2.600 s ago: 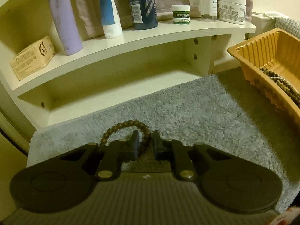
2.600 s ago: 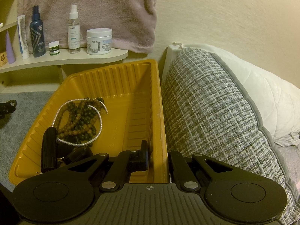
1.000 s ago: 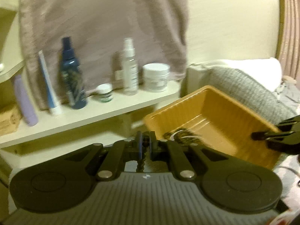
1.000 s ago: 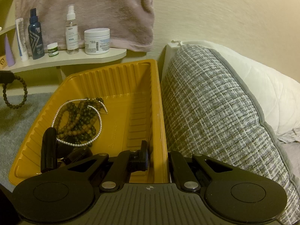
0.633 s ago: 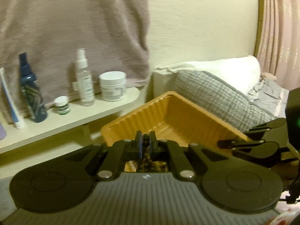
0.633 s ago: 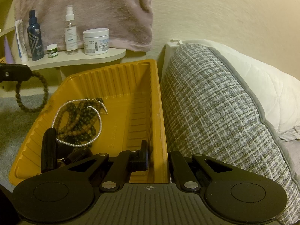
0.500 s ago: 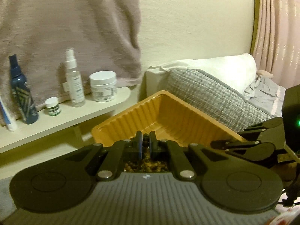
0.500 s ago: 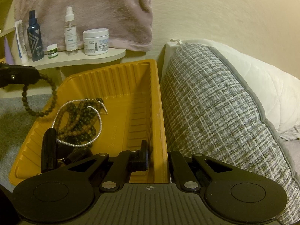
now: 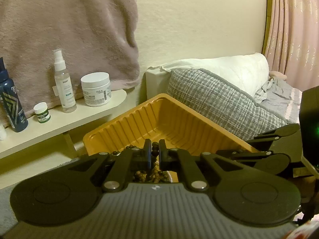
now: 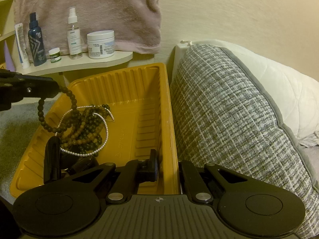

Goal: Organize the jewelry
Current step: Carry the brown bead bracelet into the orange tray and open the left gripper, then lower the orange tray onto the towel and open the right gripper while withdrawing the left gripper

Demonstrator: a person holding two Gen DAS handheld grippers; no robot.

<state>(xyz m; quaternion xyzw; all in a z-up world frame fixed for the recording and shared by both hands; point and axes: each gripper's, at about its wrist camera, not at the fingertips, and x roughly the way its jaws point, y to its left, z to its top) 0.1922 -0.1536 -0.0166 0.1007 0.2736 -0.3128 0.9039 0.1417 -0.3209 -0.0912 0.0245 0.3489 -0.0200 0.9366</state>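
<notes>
My left gripper (image 9: 154, 149) is shut on a dark wooden bead bracelet (image 9: 152, 160). In the right wrist view the bracelet (image 10: 42, 117) hangs from the left gripper (image 10: 56, 88) over the left rim of the orange tray (image 10: 123, 87). A pile of brown and green bead strands (image 10: 85, 127) and a pearl strand (image 10: 105, 127) lies in the tray. My right gripper (image 10: 167, 165) is shut on the tray's right wall (image 10: 173, 139), one finger inside and one outside.
A shelf (image 9: 65, 121) behind the tray holds a white jar (image 9: 95, 89), a spray bottle (image 9: 63, 83), a small green jar (image 9: 42, 113) and a dark blue bottle (image 9: 12, 107). A grey woven cushion (image 10: 229, 119) presses against the tray's right side. A black object (image 10: 52, 157) lies in the tray.
My left gripper has lifted the bracelet off the grey mat and carried it right, to the tray's left rim. My right gripper has kept still on the tray wall.
</notes>
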